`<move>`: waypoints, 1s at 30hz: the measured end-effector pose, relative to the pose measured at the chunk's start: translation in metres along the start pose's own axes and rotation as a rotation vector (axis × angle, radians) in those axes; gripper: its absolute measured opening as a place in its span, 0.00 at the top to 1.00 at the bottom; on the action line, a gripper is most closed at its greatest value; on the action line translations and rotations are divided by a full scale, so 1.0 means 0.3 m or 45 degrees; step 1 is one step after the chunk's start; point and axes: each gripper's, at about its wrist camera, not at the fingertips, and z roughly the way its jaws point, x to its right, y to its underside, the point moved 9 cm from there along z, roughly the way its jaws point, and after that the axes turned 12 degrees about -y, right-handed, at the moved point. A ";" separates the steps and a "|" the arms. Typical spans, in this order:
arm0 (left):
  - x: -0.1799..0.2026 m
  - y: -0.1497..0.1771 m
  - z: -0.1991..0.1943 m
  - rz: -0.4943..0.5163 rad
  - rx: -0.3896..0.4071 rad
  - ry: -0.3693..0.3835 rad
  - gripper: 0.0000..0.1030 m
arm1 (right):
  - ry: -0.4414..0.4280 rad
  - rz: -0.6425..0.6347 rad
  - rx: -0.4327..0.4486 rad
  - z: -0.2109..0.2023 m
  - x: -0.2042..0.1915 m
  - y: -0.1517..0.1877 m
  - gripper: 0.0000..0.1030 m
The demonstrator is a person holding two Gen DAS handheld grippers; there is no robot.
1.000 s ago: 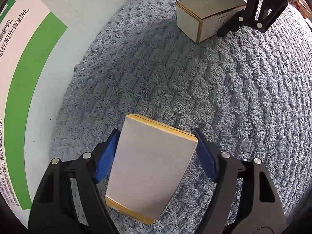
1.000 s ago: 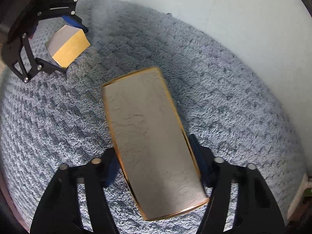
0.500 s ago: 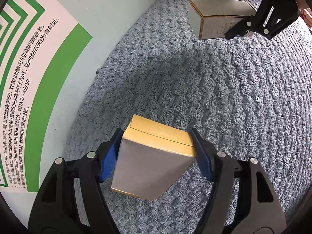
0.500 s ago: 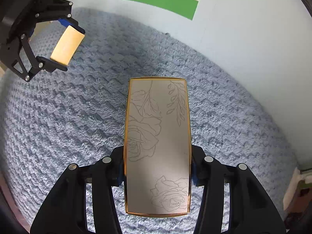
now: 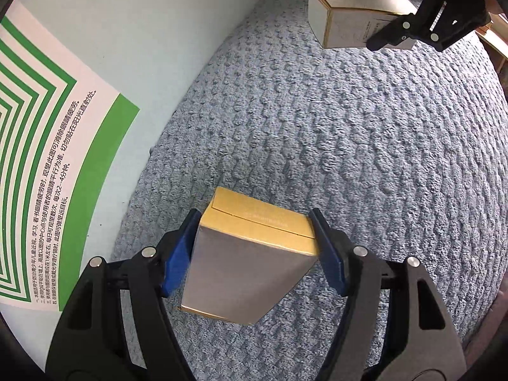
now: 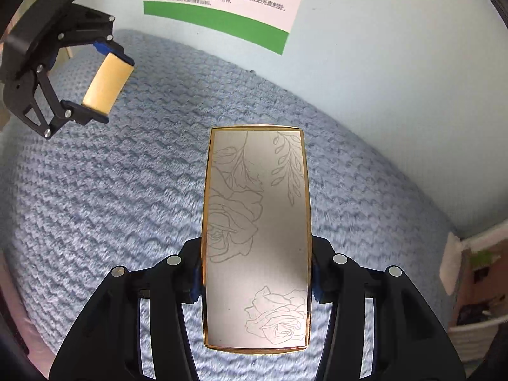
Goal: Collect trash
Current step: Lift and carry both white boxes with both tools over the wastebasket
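My left gripper (image 5: 254, 222) is shut on a short silver box with a gold top (image 5: 247, 263), blue pads pressed on its two sides, lifted above the blue fleece. In the right wrist view that gripper (image 6: 109, 85) and the gold-topped box (image 6: 104, 76) hang at the upper left. My right gripper (image 6: 257, 254) is shut on a long silver box with gold edges and drawn roses (image 6: 257, 197), which sticks out forward past the fingers. The left wrist view shows the right gripper (image 5: 393, 16) with the long box (image 5: 343, 22) at the top right, clear of the surface.
A blue-grey fleece blanket (image 5: 349, 143) covers the surface under both grippers. A pale wall with a green and white poster (image 5: 47, 158) bounds it along one side. A white bin with things in it (image 6: 476, 285) stands past the blanket's right edge.
Both grippers have risen with their boxes, which lay on the blanket a second ago. The long box has swung straight in the right jaws. More of the wall poster shows.
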 end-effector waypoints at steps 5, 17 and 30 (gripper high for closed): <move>0.083 -0.018 -0.099 0.038 0.047 0.001 0.36 | 0.043 0.057 0.021 -0.096 -0.044 0.125 0.52; 0.317 -0.149 -0.279 0.148 0.153 0.049 0.36 | 0.131 0.235 0.070 -0.307 -0.128 0.465 0.52; 0.904 -0.363 -0.514 0.431 0.305 0.272 0.36 | 0.239 0.620 0.095 -0.537 -0.231 1.048 0.52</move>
